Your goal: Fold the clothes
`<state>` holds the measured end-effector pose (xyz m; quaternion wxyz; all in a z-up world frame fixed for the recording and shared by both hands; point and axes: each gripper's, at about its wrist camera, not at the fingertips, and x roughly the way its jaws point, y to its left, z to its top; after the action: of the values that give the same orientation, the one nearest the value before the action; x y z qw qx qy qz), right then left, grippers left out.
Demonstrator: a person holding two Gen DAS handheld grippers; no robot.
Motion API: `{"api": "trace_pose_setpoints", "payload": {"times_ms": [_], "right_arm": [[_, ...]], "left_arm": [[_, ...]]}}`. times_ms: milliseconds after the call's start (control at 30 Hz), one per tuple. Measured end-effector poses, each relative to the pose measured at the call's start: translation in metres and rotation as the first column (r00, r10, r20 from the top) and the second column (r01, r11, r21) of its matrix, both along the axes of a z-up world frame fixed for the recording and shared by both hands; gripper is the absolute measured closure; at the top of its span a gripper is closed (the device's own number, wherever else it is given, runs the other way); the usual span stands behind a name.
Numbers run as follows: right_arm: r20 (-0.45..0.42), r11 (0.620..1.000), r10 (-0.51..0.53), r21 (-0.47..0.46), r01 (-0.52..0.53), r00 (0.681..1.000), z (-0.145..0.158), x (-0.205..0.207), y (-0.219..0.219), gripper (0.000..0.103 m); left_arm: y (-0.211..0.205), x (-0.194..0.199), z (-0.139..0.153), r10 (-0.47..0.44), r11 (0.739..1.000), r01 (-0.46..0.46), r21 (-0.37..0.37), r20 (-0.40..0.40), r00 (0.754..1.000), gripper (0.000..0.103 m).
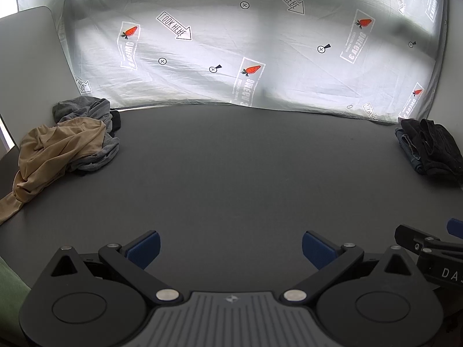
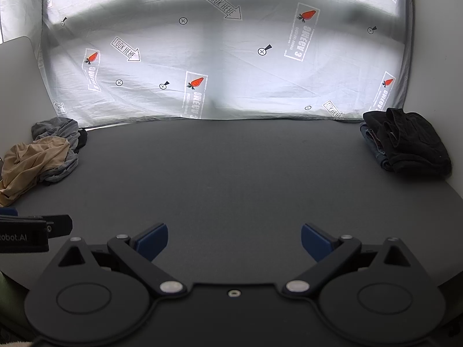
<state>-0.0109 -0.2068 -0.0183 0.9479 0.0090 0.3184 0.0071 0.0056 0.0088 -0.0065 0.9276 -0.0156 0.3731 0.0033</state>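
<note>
Both tongs hover low over the near edge of a dark counter [image 1: 231, 173], each spread wide with nothing between the blue pads. The left tongs [image 1: 230, 247] fill the bottom of the left wrist view, and the right tongs [image 2: 234, 241] fill the bottom of the right wrist view. They sit just beside each other: the left view catches a black part of the right tongs at its right edge, with a bit of blue pad above it, while the right view catches the left tongs' side at its left edge, bearing partial lettering. The clothes lie well apart from both tongs, at the far corners of the counter. At the far left is a loose heap: a tan garment [image 1: 55, 150] crumpled over a grey garment [image 1: 92, 115], with a small dark piece just behind it against the sheet. The left view shows the tan cloth trailing to the counter's left edge; the right view cuts that off. At the far right sits a neater stack, a black garment [image 2: 411, 141] on top of folded jeans [image 2: 373, 144]; the right view shows it whole, the left view only at its edge. A white printed sheet [image 1: 246, 43] hangs behind the counter. The middle of the counter between the piles is bare.
</note>
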Motion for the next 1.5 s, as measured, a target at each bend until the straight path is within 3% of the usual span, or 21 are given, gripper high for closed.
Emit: {"api": "trace_pose_setpoints", "payload": {"times_ms": [200, 300, 467, 567, 700, 933, 1067, 1233, 1400, 1500], "right_arm": [[-0.010, 1.000, 0.024, -0.004, -0.024, 1.000, -0.003, 0.009, -0.007, 0.003], [-0.013, 1.000, 0.021, -0.011, -0.021, 1.000, -0.007, 0.014, -0.020, 0.003], [-0.030, 0.999, -0.030, 0.014, 0.030, 0.999, -0.012, 0.048, -0.058, 0.003], [-0.051, 0.998, -0.028, 0.057, 0.031, 0.998, -0.015, 0.078, -0.075, 0.003], [-0.065, 0.998, 0.016, 0.064, -0.012, 0.998, -0.021, 0.112, -0.078, 0.003], [-0.120, 0.981, 0.193, 0.047, -0.189, 0.974, -0.047, 0.158, -0.052, 0.004], [-0.130, 0.961, 0.276, 0.034, -0.274, 0.952, -0.051, 0.180, -0.024, 0.009], [-0.118, 0.931, 0.362, 0.011, -0.364, 0.925, -0.049, 0.211, 0.033, 0.024], [-0.105, 0.922, 0.386, 0.013, -0.387, 0.916, -0.042, 0.249, 0.114, 0.034], [-0.110, 0.914, 0.406, 0.053, -0.403, 0.907, -0.038, 0.271, 0.172, 0.035]], "left_arm": [[-0.007, 0.013, -0.001, 0.028, 0.999, -0.028, -0.039, -0.004, 1.000, 0.000], [-0.025, 0.029, -0.008, -0.005, 0.998, 0.003, -0.064, -0.028, 1.000, 0.000], [-0.063, 0.055, -0.003, -0.043, 0.999, 0.043, 0.014, 0.001, 0.999, 0.000], [-0.071, 0.080, 0.003, -0.008, 1.000, 0.007, -0.023, -0.032, 0.999, 0.000], [-0.069, 0.110, 0.007, 0.054, 0.991, -0.065, -0.120, -0.095, 0.994, 0.000], [-0.055, 0.130, -0.001, 0.164, 0.985, -0.170, -0.026, -0.144, 0.976, 0.000], [-0.019, 0.139, -0.002, 0.234, 0.969, -0.243, -0.040, -0.154, 0.960, 0.000], [0.045, 0.155, -0.009, 0.306, 0.950, -0.313, -0.023, -0.143, 0.941, 0.000], [0.145, 0.180, -0.020, 0.339, 0.932, -0.352, -0.086, -0.138, 0.931, 0.000], [0.211, 0.198, -0.028, 0.359, 0.922, -0.372, -0.109, -0.120, 0.926, 0.000]]}}
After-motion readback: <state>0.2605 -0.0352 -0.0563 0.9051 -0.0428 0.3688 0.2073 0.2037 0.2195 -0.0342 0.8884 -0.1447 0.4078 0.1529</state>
